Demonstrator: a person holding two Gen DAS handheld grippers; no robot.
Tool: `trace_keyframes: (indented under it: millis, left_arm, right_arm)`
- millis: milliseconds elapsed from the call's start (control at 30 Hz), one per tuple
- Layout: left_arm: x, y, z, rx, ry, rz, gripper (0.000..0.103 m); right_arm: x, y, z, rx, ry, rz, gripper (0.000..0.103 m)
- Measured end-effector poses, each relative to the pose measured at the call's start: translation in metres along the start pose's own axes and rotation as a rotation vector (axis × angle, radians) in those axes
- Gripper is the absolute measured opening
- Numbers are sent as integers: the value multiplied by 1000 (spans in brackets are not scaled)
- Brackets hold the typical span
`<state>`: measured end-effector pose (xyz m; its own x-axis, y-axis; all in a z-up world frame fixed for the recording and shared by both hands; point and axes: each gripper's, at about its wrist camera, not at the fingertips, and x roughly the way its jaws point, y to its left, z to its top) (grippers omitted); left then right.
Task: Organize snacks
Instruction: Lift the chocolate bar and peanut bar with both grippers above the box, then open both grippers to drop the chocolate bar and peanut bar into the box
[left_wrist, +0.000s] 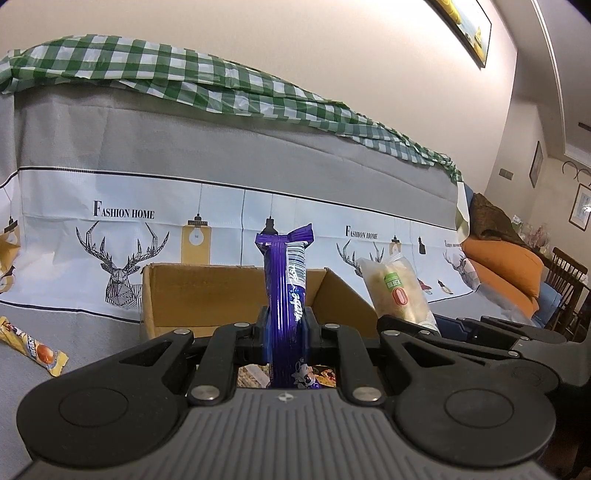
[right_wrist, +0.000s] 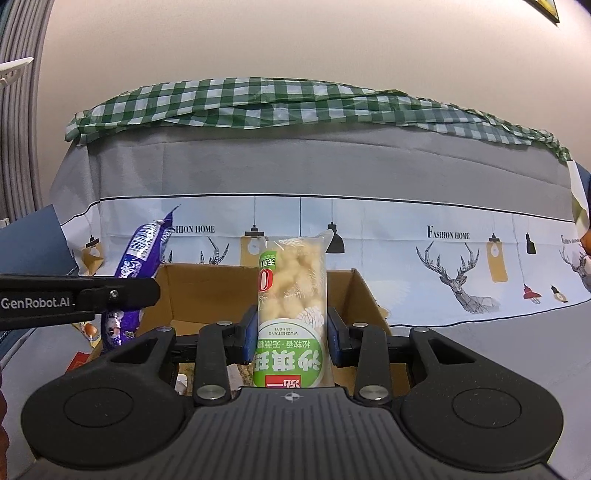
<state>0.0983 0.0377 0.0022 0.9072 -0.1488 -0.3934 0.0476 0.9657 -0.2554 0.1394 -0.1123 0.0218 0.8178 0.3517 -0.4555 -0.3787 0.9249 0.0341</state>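
My left gripper (left_wrist: 286, 332) is clamped on a purple foil snack packet (left_wrist: 286, 291) — upright, crimped end up, barcode side facing right. My right gripper (right_wrist: 291, 334) is closed on a clear plastic pack of pale pastry with a green label (right_wrist: 291, 314), also upright, print upside down. Both packs are above the open brown cardboard box (left_wrist: 207, 291), which sits on the grey-covered sofa seat right in front of me; some wrappers are visible down inside it, too hidden to identify. A yellow-orange wrapped snack bar (left_wrist: 35, 349) lies on the seat left of the box, well apart. Behind it — a deer-print sofa cover (left_wrist: 122, 254), with green checked cloth (left_wrist: 177, 74) along the top.
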Motion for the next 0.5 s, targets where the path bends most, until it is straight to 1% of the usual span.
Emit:
trace_keyframes:
  millis: [500]
  left_arm:
    - [5,-2,-2,-1,0,-11,16]
  right_arm:
    - [1,2,0,3,1,-1,38]
